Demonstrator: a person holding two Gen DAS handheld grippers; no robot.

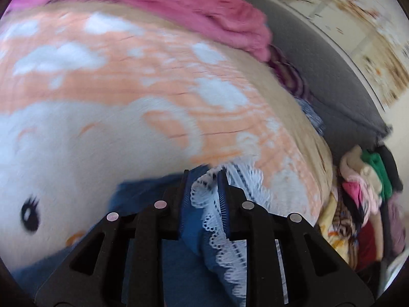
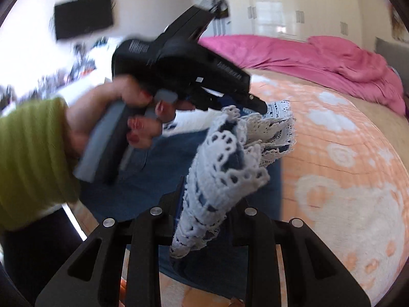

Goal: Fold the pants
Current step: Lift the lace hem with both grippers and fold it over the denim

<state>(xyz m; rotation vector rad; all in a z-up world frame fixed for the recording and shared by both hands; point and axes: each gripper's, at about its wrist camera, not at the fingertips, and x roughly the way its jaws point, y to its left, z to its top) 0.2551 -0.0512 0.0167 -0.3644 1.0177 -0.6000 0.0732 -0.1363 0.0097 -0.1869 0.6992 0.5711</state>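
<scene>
The pants [image 1: 176, 263] are blue denim with white lace hems [image 1: 225, 243]. They lie on the orange and white blanket [image 1: 133, 81] of a bed. My left gripper [image 1: 204, 179] is shut on a lace hem, with denim below it. In the right wrist view my right gripper [image 2: 204, 186] is shut on the other lace hem [image 2: 225, 163] and lifts it above the spread denim [image 2: 133, 184]. The left gripper [image 2: 263, 107] shows there too, held by a hand [image 2: 122, 117] in a green sleeve, pinching lace just beyond mine.
A pink duvet [image 1: 194, 7] is bunched at the far side of the bed, also in the right wrist view [image 2: 319, 58]. A grey headboard [image 1: 327, 76] stands to the right. A pile of mixed clothes [image 1: 365, 186] lies beside the bed. Wardrobes [image 2: 294, 12] line the far wall.
</scene>
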